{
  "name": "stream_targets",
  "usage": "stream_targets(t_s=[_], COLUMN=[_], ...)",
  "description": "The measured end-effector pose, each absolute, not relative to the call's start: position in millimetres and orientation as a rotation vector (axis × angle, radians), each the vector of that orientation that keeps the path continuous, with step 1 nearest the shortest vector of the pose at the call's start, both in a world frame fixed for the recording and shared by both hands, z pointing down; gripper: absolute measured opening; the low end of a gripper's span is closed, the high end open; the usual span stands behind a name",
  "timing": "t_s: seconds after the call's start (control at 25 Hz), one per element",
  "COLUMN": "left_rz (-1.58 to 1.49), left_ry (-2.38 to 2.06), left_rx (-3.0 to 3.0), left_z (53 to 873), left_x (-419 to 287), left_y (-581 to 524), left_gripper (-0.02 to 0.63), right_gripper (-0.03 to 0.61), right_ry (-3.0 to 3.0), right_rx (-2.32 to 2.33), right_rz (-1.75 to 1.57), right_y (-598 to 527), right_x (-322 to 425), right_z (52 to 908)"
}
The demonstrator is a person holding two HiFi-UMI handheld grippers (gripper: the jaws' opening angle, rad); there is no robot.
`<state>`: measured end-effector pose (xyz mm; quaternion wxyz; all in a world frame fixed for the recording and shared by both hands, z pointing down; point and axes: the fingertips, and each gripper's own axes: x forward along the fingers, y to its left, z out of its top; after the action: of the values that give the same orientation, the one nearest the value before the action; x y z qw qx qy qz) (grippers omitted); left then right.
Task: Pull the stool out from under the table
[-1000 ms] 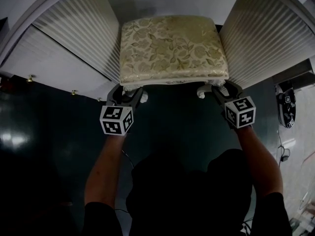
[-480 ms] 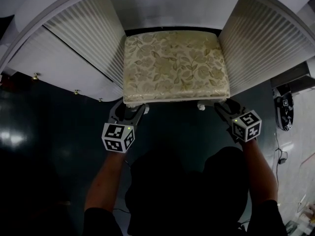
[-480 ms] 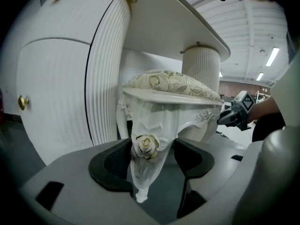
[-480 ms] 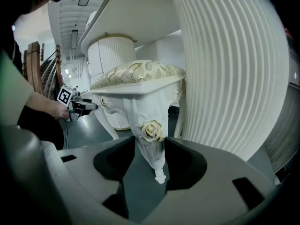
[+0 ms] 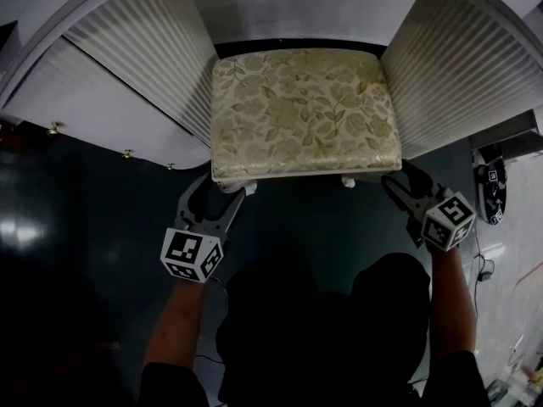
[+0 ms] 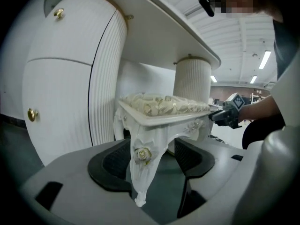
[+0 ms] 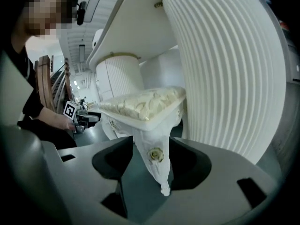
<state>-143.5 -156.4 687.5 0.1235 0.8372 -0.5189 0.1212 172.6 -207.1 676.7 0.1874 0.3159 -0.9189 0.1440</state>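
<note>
The stool [image 5: 301, 113] has a cream floral cushion and carved white legs. It stands in the gap between the white table's ribbed pedestals [image 5: 144, 66]. My left gripper [image 5: 219, 192] is shut on the stool's front left leg [image 6: 143, 156], which has a rose carving and runs down between the black pads. On the other side, my right gripper [image 5: 400, 179] is shut on the front right leg [image 7: 157, 156] in the same way. Both feet show just past the pads. Each gripper view also catches the other gripper [image 6: 225, 116] across the stool's front.
The right ribbed pedestal [image 5: 458, 66] stands close beside the stool. Brass knobs [image 5: 55, 129] dot the table's left front. The floor [image 5: 85, 210] is dark and glossy. A dark object [image 5: 494, 181] and cables lie on the floor at far right.
The stool has come toward me out of the gap, and a dark strip now shows behind its back edge. Both grippers have drawn back toward me, still on the legs.
</note>
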Motion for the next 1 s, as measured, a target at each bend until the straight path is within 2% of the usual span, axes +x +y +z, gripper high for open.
stream_targets(t_s=[0.2,0.36,0.6,1.0], left_rz=[0.277,0.234,0.323,0.343], left_ry=[-1.473,-1.446,-1.394,-1.488], left_rx=[2.537,2.584,2.558,2.502], left_z=[643.8,620.8,630.6,628.2], left_x=[-137.0,-134.0,-126.7,-122.7], left_y=[-146.6,-155.8,-170.3,-170.9], left_gripper=[0.303,0.323,0.344,0.335], right_gripper=[0.205,0.214,0.218,0.207], right_ry=[-2.715,-2.713,-2.661,-2.652], right_rx=[0.852,0.82,0.807,0.831], right_rz=[0.279,0.228,0.232,0.239], right_y=[-202.6,-205.5,-215.4,-215.4], right_x=[167.1,164.0,155.3,153.8], right_z=[623.1,618.9,635.3,628.6])
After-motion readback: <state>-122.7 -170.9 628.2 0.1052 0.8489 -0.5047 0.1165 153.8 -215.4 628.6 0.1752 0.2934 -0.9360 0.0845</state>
